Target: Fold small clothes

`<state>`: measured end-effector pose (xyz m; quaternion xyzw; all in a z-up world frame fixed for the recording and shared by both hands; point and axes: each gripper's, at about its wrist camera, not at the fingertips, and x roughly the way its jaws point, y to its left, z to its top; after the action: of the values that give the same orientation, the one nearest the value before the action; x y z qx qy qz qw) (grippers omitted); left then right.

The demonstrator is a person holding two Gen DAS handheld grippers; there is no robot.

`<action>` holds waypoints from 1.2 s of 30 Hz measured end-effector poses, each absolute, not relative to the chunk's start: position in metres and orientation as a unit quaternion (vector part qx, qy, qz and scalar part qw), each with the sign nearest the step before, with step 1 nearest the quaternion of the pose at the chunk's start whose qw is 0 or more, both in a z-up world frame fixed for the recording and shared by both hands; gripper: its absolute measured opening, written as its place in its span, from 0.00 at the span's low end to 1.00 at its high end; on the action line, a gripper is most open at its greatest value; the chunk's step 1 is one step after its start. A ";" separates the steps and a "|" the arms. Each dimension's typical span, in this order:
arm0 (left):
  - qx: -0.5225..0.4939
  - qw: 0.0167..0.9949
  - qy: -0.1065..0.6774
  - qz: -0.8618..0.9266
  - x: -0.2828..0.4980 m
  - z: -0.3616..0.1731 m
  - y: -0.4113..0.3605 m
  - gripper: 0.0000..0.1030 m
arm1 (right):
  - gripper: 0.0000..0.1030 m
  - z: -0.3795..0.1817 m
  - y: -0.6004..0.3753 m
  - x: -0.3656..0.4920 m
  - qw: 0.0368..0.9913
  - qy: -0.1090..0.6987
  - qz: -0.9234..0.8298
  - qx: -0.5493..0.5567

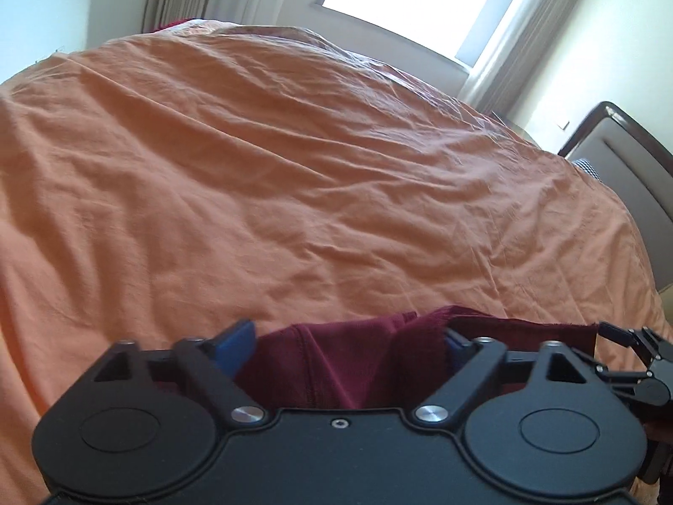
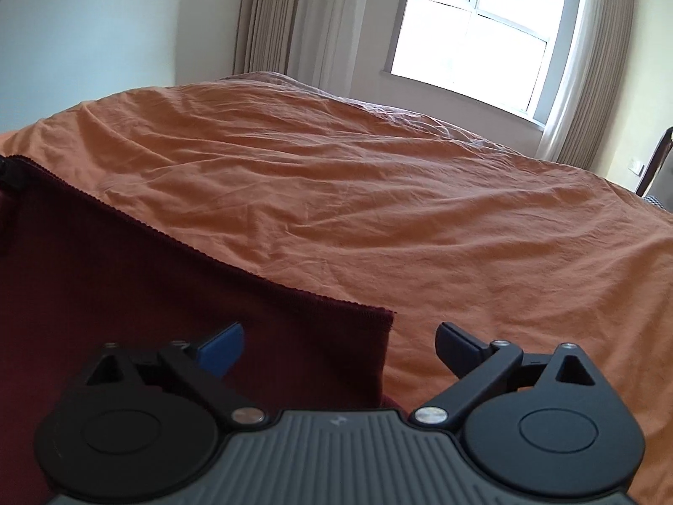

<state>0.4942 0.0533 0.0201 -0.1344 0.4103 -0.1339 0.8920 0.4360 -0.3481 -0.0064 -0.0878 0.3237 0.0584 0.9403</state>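
Observation:
A dark maroon garment (image 1: 349, 362) lies bunched between the open fingers of my left gripper (image 1: 349, 343), low at the near edge of an orange bedsheet (image 1: 294, 168). The blue pads stand wide apart and do not pinch the cloth. In the right wrist view the same garment (image 2: 139, 282) spreads flat over the lower left, its hemmed edge running diagonally to a corner. My right gripper (image 2: 338, 343) is open, with its left finger (image 2: 223, 347) over the garment's corner and its right finger over bare sheet (image 2: 420, 210). The right gripper also shows at the left wrist view's right edge (image 1: 631, 349).
The wrinkled orange sheet covers a wide bed. A window (image 2: 483, 33) with pale curtains (image 2: 277, 17) stands behind the bed. A dark-framed headboard or chair (image 1: 622, 160) is at the right, by a light wall.

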 end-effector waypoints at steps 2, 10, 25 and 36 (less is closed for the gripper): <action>-0.132 0.889 0.416 -0.142 0.495 0.027 0.058 0.90 | 0.99 -0.008 -0.353 0.435 0.939 0.330 0.049 -0.084; -0.118 0.877 0.447 -0.134 0.498 0.039 0.073 0.97 | 0.99 -0.040 -0.371 0.439 0.934 0.349 -0.007 -0.074; -0.218 0.862 0.445 -0.108 0.500 0.055 0.121 0.99 | 1.00 -0.062 -0.381 0.429 0.943 0.331 -0.017 -0.036; -0.029 0.907 0.379 -0.180 0.415 0.008 0.049 0.99 | 1.00 -0.071 -0.378 0.416 0.957 0.286 -0.024 -0.036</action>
<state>0.4152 0.0491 0.0083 -0.0289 0.3793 -0.1797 0.9072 0.4157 -0.3780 -0.0714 -0.0357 0.2859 -0.0239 0.9573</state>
